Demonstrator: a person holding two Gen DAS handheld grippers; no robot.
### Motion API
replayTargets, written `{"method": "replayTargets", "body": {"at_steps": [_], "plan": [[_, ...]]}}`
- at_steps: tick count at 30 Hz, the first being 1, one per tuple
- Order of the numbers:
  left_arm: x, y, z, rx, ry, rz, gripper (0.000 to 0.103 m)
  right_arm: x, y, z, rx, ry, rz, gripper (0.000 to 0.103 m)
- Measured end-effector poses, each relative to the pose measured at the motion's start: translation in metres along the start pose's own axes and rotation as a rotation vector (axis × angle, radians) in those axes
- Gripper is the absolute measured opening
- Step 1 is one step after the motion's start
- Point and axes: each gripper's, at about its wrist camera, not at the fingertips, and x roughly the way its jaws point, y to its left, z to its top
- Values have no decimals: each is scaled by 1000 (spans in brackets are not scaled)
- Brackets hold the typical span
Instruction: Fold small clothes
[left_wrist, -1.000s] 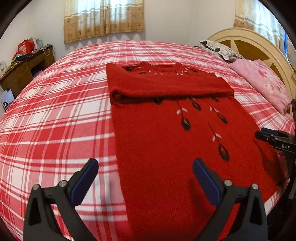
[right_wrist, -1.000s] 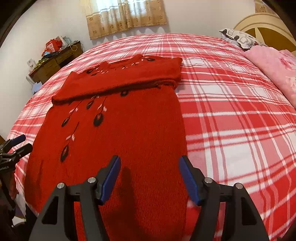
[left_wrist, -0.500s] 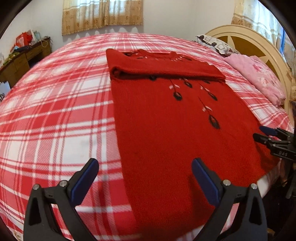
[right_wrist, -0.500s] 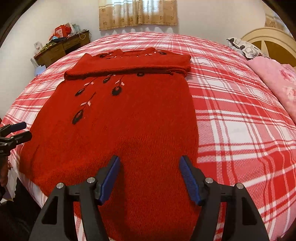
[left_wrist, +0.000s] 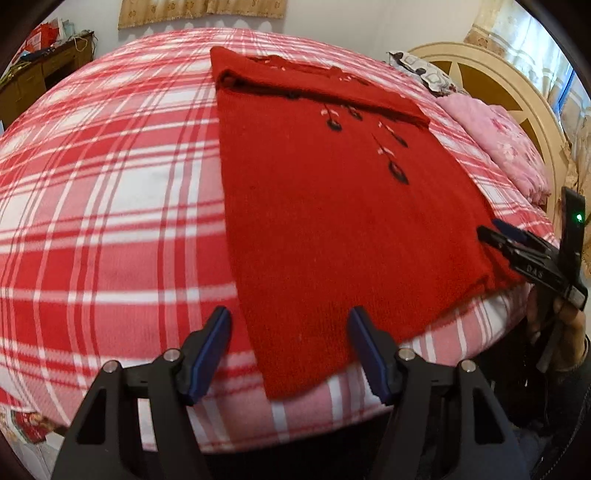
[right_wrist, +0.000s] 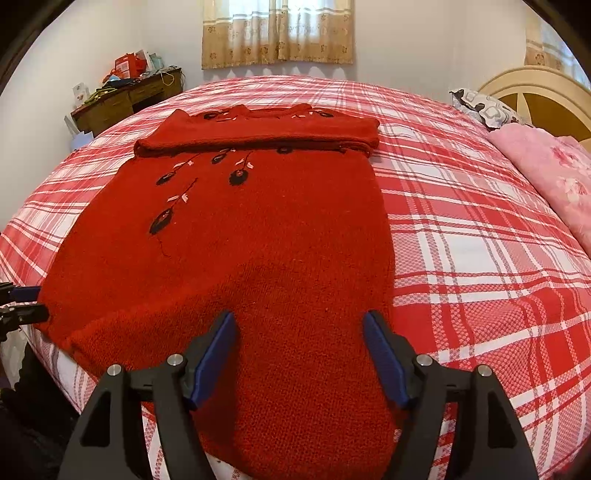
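A red knitted sweater (left_wrist: 325, 206) with dark flower embroidery lies flat on the plaid bed, its sleeves folded across the chest at the far end; it also shows in the right wrist view (right_wrist: 258, 236). Its hem hangs at the near bed edge. My left gripper (left_wrist: 290, 350) is open and empty, hovering over the hem's left corner. My right gripper (right_wrist: 299, 354) is open and empty, over the hem's right part. The right gripper shows at the right edge of the left wrist view (left_wrist: 517, 247), and the left gripper at the left edge of the right wrist view (right_wrist: 22, 306).
The bed has a red and white plaid cover (left_wrist: 110, 184). A pink quilt (right_wrist: 554, 177) and a patterned pillow (right_wrist: 480, 107) lie by the cream headboard (left_wrist: 498, 85). A cluttered wooden desk (right_wrist: 125, 99) stands by the far wall under a curtained window.
Both grippers have drawn back toward the near bed edge and the sweater's hem. Both stay open. The sweater has not moved.
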Motion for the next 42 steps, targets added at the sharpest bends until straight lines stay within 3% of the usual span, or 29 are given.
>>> {"method": "replayTargets", "body": {"at_steps": [8, 10, 11, 12, 21, 27, 30, 31, 34, 38, 42], "plan": [[6, -1, -5, 5, 4, -1, 64, 2, 4, -4, -26, -30, -1, 79], [4, -5, -5, 25, -7, 8, 45, 1, 2, -3, -19, -33, 7, 79], [2, -7, -5, 38, -12, -1, 12, 1, 1, -3, -13, -32, 14, 79], [2, -8, -5, 48, -8, -26, 9, 0, 0, -2, -8, -31, 19, 79], [-21, -5, 2, 68, -82, -26, 9, -34, -38, -7, 116, 1, 12, 79], [-15, 0, 2, 48, -74, -56, 9, -48, -57, -28, 203, 15, 82, 78], [-16, 3, 2, 32, -73, -75, 9, -49, -57, -33, 212, 35, 108, 54], [-15, 3, 2, 32, -72, -77, 9, -49, -57, -34, 218, 45, 127, 38], [-17, 5, 2, 26, -73, -71, 8, -45, -51, -39, 203, 85, 170, 33], [-21, 9, 2, 20, -88, -70, 8, -42, -51, -41, 195, 89, 187, 9], [-23, 9, 3, 21, -99, -91, 8, -53, -70, -39, 296, 6, 304, 7]]}}
